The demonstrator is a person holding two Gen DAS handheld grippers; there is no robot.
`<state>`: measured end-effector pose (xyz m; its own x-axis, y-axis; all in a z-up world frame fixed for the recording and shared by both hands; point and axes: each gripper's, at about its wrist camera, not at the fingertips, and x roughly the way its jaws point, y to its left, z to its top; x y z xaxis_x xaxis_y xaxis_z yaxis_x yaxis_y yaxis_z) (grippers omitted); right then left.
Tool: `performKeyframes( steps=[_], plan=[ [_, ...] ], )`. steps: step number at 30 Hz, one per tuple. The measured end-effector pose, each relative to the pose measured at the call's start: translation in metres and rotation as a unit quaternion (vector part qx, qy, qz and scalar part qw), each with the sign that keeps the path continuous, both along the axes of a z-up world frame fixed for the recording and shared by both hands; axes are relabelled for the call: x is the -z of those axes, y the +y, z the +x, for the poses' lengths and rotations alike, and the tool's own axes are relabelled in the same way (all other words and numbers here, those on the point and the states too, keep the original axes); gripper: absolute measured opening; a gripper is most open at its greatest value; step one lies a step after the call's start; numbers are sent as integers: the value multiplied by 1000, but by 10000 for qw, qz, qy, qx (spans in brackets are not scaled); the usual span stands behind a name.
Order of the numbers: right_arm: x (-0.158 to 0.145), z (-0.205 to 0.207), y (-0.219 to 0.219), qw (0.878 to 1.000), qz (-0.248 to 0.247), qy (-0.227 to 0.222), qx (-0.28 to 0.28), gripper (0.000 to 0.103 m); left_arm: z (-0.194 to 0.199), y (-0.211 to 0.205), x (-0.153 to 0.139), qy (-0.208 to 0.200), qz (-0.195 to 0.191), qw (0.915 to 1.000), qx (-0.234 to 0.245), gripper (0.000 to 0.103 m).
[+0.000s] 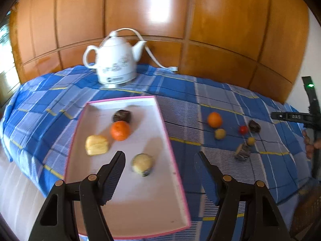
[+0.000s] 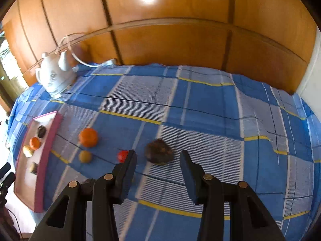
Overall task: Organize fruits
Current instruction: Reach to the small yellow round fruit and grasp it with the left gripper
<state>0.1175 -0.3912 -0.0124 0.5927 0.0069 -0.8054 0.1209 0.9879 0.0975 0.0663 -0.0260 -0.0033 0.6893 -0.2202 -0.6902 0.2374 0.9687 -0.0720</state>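
A pink-rimmed white tray (image 1: 174, 160) holds an orange (image 1: 120, 131), a dark lump (image 1: 122, 116), a pale yellow bun-like piece (image 1: 96, 145) and a pale muffin-like piece (image 1: 142, 163). My left gripper (image 1: 160, 156) hangs open over the tray's near end, and the muffin-like piece lies below its gap. On the cloth lie a second orange (image 2: 88, 137), a yellow-brown fruit (image 2: 85, 156), a red tomato (image 2: 122, 156) and a dark brown lump (image 2: 159, 151). My right gripper (image 2: 157, 155) is open, with that lump just beyond its fingertips, apart from the pads.
A white kettle (image 1: 115, 64) with a cord stands at the back of the blue checked cloth (image 2: 200, 104), against wooden panels. A small yellow fruit (image 1: 250, 141) and a dark ribbed piece (image 1: 242, 152) lie near the tomato. A hand (image 1: 309, 142) shows at the right edge.
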Motion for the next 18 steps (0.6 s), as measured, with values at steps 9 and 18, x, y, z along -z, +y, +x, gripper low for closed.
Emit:
performKeyframes(
  steps=[9, 18],
  plan=[
    [9, 0, -13, 9996, 257, 19, 74, 45, 35, -68, 14, 535, -19, 9948, 865, 49],
    [8, 3, -18, 9985, 530, 11, 162, 45, 88, -126, 47, 1185, -110, 9856, 1204, 42]
  ],
)
